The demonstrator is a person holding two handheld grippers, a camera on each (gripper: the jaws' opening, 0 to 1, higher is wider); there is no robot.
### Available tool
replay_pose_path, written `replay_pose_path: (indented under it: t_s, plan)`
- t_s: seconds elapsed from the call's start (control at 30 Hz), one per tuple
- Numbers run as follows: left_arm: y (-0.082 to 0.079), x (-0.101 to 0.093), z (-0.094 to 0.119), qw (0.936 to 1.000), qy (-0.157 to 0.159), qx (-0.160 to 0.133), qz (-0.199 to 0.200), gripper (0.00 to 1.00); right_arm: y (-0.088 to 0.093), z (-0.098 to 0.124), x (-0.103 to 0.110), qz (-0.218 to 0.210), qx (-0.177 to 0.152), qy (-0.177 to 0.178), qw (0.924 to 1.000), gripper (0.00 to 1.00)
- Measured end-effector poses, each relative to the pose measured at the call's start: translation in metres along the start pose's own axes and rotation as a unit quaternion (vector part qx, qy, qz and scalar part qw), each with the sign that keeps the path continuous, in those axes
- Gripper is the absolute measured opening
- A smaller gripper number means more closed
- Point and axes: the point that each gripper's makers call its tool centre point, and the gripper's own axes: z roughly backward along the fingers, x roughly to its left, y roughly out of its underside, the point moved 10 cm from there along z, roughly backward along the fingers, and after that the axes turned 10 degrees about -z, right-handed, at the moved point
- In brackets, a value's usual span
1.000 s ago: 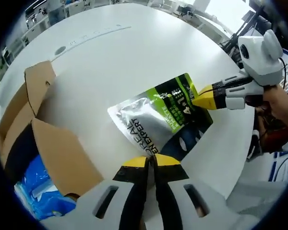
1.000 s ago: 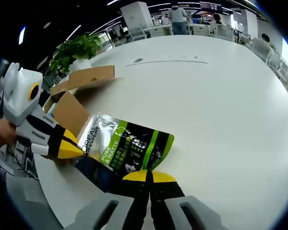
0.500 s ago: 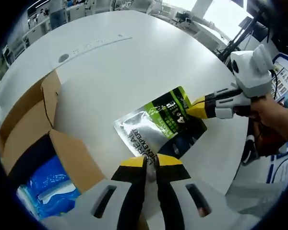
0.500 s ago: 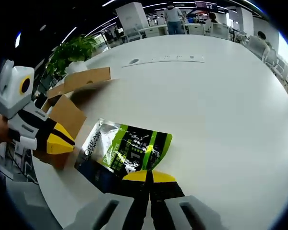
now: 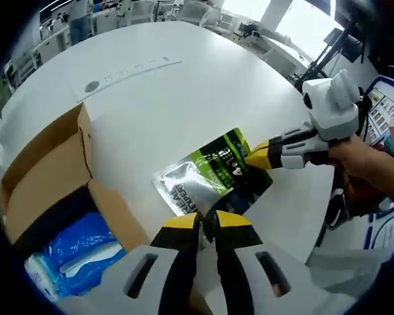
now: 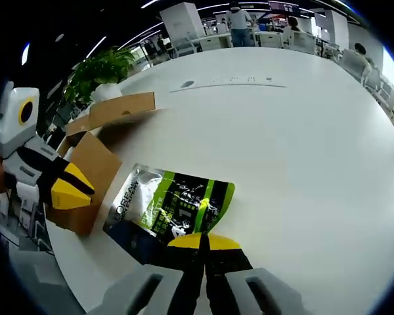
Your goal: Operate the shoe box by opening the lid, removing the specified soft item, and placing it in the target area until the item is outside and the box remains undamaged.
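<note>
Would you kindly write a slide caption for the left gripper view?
Right tool pinches the green-and-silver pouch on the white table, beside the open cardboard box.

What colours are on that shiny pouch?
Silver, green and dark blue flat foil pouch, clearest in the right gripper view.

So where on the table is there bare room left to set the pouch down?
Bare white table runs wide beyond the pouch, out to the round grommet and far edge. It is crowded near the open cardboard box, where the left gripper sits, and at the near edge where the right gripper clamps the pouch.
</note>
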Motion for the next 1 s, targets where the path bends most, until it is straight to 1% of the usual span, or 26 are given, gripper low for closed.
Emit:
replay_pose_path:
  t_s: [0.17,0.43,0.57,0.7,0.87,1.0]
  plan:
    - [0.000,0.003,0.007,1.0000,0.000,-0.006,0.004,0.09,-0.002,-0.002,0.003,-0.001,0.001,-0.002,1.0000,0.00]
    - [-0.005,0.005,0.026,0.9995,0.007,-0.030,-0.001,0.12,0.000,-0.001,0.013,-0.005,0.002,-0.003,1.0000,0.00]
    - [-0.007,0.012,0.036,0.9991,0.005,-0.041,0.005,0.12,-0.001,0.000,0.017,-0.009,0.002,-0.007,0.9999,0.00]
    - [-0.007,0.012,0.048,0.9983,-0.002,-0.057,0.008,0.12,-0.004,-0.001,0.021,-0.009,0.001,-0.009,0.9999,0.00]
    - [-0.004,0.011,0.057,0.9976,-0.005,-0.067,0.013,0.12,-0.006,-0.003,0.026,-0.007,0.003,-0.013,0.9999,0.00]
    - [0.003,0.016,0.064,0.9973,-0.010,-0.071,0.017,0.12,-0.008,-0.005,0.028,-0.007,0.006,-0.014,0.9999,0.00]
